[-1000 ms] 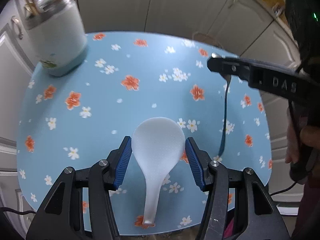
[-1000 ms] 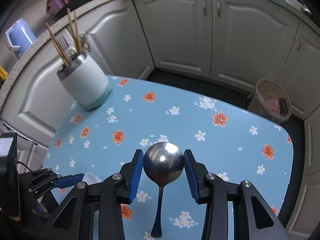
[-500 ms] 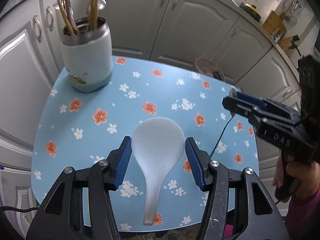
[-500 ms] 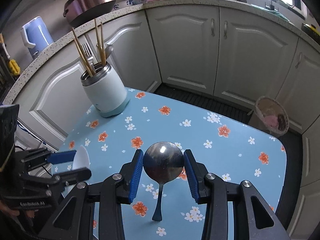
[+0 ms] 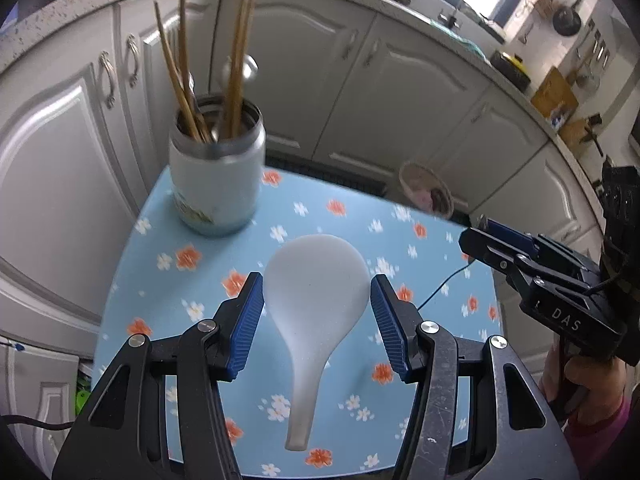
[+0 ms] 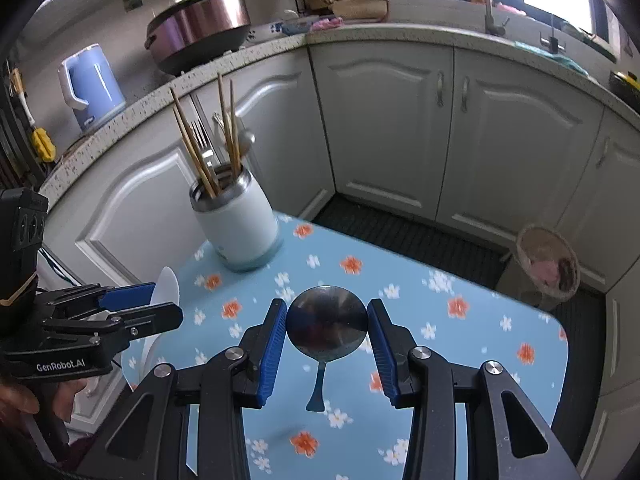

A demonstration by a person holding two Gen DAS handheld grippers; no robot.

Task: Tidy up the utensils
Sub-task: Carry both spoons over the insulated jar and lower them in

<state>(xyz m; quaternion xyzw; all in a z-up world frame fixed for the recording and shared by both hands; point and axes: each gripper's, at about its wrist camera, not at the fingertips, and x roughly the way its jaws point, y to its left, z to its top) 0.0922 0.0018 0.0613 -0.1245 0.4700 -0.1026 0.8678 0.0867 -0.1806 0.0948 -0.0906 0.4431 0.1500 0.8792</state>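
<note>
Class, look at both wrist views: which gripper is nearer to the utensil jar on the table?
Left. The left gripper, holding the white spoon, sits just in front of the jar. The right gripper, holding the metal spoon, is farther back and off to the jar's right.

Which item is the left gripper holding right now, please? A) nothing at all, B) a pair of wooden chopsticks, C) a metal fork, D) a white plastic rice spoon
D: the left gripper has its blue pads closed on the bowl of the white plastic rice spoon, whose handle hangs down above the flowered table.
</note>
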